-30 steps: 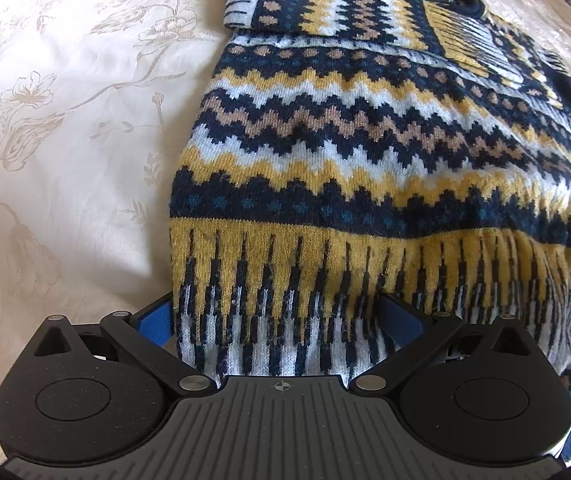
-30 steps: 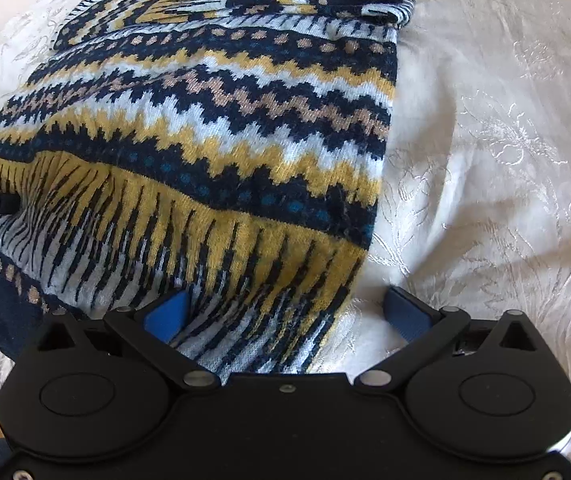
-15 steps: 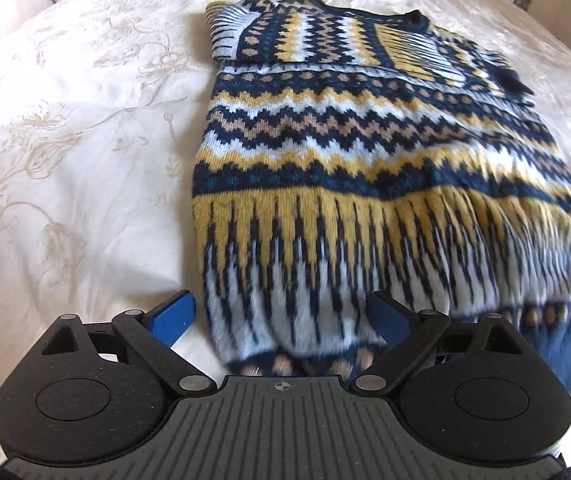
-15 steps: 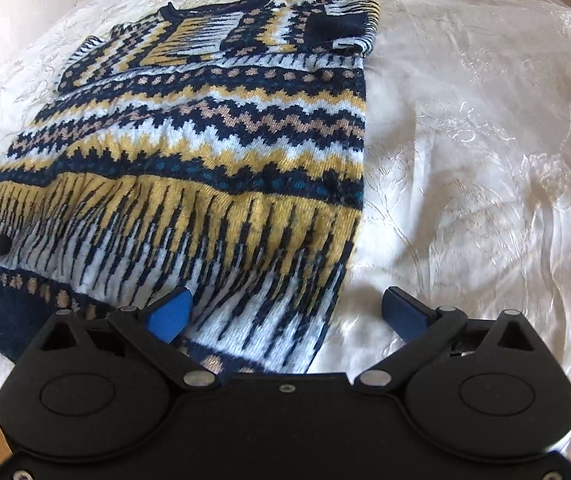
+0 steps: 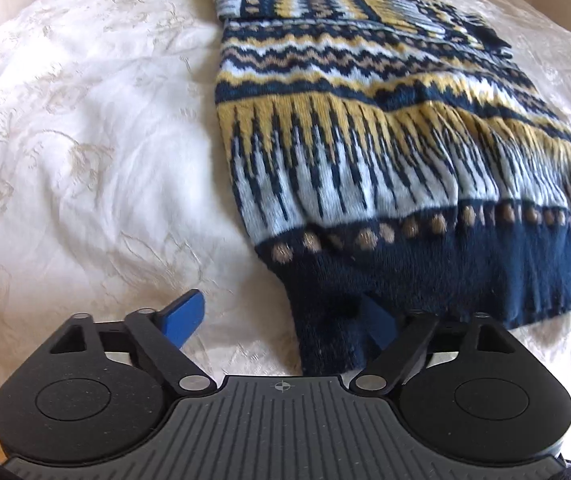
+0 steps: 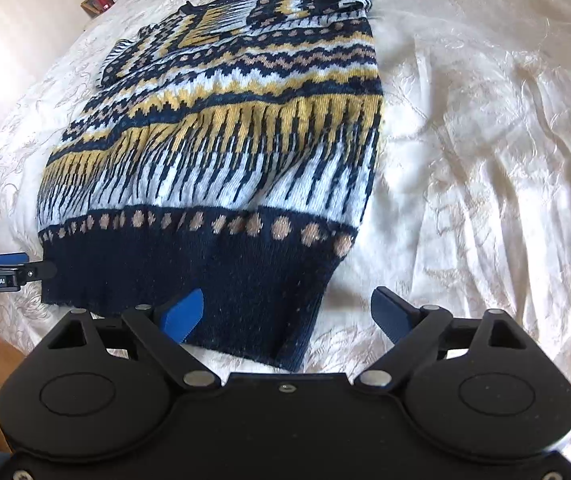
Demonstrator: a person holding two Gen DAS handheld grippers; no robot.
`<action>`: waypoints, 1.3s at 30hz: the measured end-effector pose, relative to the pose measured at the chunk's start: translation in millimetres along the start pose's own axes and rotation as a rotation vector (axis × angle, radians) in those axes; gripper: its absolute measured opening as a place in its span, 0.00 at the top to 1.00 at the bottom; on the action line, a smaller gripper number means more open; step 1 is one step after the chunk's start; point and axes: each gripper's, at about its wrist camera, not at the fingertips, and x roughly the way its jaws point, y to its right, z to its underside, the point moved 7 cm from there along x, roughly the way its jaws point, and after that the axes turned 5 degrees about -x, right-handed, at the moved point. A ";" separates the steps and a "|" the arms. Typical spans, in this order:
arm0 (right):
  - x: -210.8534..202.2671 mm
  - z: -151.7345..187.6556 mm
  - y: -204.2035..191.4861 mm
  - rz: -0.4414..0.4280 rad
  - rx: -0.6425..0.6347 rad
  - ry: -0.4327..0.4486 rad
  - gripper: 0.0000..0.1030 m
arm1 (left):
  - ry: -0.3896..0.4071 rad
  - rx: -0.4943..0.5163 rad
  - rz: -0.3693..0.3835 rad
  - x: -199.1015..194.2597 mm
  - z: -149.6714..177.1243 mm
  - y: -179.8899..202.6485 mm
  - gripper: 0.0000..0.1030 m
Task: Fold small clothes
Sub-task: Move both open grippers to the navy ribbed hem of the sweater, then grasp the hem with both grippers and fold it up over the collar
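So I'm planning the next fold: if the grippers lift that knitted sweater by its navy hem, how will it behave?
The sweater will probably drape limply; its hem already sags and ripples. The thick knit looks fairly heavy, so it may stretch. It should drag rather than slide on the wrinkled bedspread.

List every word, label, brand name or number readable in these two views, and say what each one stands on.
"GenRobot.AI": white lettering on the black body of the left gripper, seen at the left edge of the right wrist view.
Framed items on the bedside shelf: too small and blurred to read.
The patterned knit sweater, the bedspread and the right gripper bear no readable text.
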 end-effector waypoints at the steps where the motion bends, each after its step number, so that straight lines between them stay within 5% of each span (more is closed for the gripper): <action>1: 0.4 1.8 -0.7 0.002 -0.003 -0.004 0.11 | -0.008 -0.003 0.012 2.0 1.0 1.5 0.25; 16: 21.3 -4.6 -7.2 -0.040 -0.006 -0.033 0.11 | -0.009 0.036 0.064 21.2 -8.7 24.1 0.30; 18: 26.1 -6.6 -9.5 -0.062 -0.004 -0.040 0.13 | 0.001 0.023 0.080 18.0 -7.4 21.7 0.41; 20: 31.1 -7.5 -10.2 -0.106 0.013 -0.071 0.42 | 0.002 -0.014 0.095 13.5 -7.0 17.2 0.72; 21: 33.1 -7.8 -9.6 -0.126 0.030 -0.088 0.53 | -0.005 -0.037 0.107 11.7 -7.2 15.0 0.80; 22: 34.2 -8.2 -7.9 -0.142 0.052 -0.103 0.75 | -0.012 -0.066 0.130 8.6 -7.4 12.4 0.88; 23: 33.2 -9.2 -5.8 -0.147 0.069 -0.105 0.81 | -0.013 -0.088 0.141 5.2 -8.6 11.0 0.89; 32: -23.7 -35.8 -7.6 -0.277 0.032 -0.013 0.87 | 0.083 -0.204 0.216 -54.8 -38.8 12.3 0.92; 39: -60.4 -101.7 4.8 -0.322 0.059 0.147 0.87 | 0.230 -0.272 0.239 -90.2 -106.0 20.0 0.94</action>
